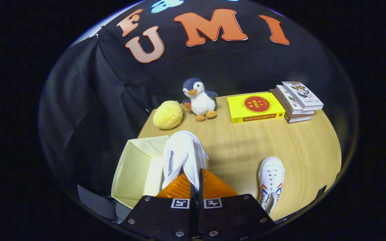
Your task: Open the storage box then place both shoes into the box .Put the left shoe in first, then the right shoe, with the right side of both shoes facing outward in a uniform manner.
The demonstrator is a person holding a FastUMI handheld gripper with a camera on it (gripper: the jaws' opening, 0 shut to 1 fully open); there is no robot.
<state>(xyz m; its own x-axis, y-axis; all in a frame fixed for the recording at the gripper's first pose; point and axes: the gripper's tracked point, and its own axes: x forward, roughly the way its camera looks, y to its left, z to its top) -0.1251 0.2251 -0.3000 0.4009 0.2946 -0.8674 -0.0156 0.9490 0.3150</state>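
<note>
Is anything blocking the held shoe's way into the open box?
Nothing visible. The gripper is shut on the white shoe, held at the right rim of the open storage box. The box's visible interior looks bare.

Bright even overhead light, soft shadows, strong fisheye curvature at edges.

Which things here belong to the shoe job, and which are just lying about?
Job: tongs, shut on a shoe held at the open box; second shoe on the table.

Lying about: penguin, yellow plush ball, yellow book, book stack.
</note>
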